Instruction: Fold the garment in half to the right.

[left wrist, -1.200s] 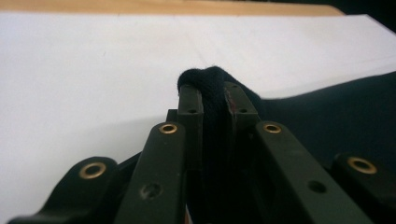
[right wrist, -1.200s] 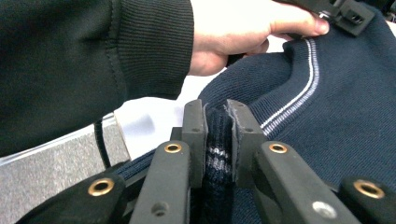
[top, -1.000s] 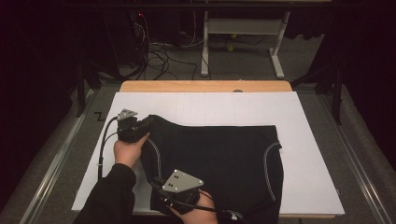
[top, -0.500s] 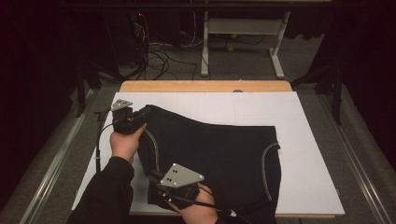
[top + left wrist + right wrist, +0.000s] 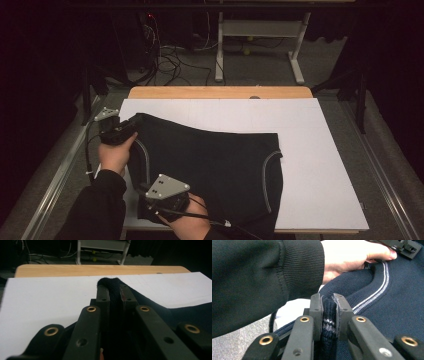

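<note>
Two grippers clamped on navy sweater (image 5: 215, 165) hem.
Left gripper (image 5: 113, 290) at ten o'clock, right gripper (image 5: 328, 306) at seven: uneven pulling could slip the knit free.

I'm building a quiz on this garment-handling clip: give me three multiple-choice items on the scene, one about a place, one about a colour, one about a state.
1. Where does the dark garment lie?
A. on the white sheet covering the table
B. on the grey floor
C. over the metal frame at the back

2. What colour is the stripe along the garment's ribbed trim?
A. red
B. white
C. yellow

3. How do the left tongs stand?
A. wide open above the fabric
B. shut on a fold of the garment
C. shut on a cable

Answers:
1. A, the high view shows it spread on the white sheet, toward the near left.
2. B, the right gripper view shows pale white lines along the trim.
3. B, the left gripper view shows black fabric pinched between the jaws; the right tongs grip ribbed trim likewise.
</note>
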`<state>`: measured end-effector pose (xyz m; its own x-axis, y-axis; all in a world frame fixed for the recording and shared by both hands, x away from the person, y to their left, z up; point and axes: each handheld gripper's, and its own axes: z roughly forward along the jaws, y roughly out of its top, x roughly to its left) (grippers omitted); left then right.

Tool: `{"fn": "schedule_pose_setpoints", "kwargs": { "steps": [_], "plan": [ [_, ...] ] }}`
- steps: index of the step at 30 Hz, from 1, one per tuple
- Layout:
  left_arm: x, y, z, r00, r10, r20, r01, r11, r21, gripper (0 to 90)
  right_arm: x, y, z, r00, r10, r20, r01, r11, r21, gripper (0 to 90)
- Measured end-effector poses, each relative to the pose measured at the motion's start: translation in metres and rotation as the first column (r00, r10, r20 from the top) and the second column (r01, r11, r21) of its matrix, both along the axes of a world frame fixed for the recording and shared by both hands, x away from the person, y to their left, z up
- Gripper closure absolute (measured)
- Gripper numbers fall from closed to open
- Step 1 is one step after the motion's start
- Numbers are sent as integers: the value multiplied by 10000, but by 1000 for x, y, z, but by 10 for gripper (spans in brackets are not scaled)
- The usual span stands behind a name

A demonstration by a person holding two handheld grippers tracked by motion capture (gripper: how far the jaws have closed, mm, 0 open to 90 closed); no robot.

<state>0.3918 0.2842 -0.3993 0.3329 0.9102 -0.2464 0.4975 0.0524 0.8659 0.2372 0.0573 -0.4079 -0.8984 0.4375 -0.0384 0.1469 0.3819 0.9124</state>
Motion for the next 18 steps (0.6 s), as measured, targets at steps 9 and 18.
{"fn": "schedule_pose_setpoints", "kwargs": {
  "steps": [9, 18],
  "plan": [
    [-13, 38, 8, 9987, 484, -162, -482, 9988, 105, 774, -7, 32, 8, 9983, 501, 282, -504, 9987, 71, 795],
    [-11, 19, 12, 9986, 329, -412, -320, 9993, 213, 774, -8, 16, 8, 9992, 288, 262, -292, 9995, 157, 794]
  ]
}}
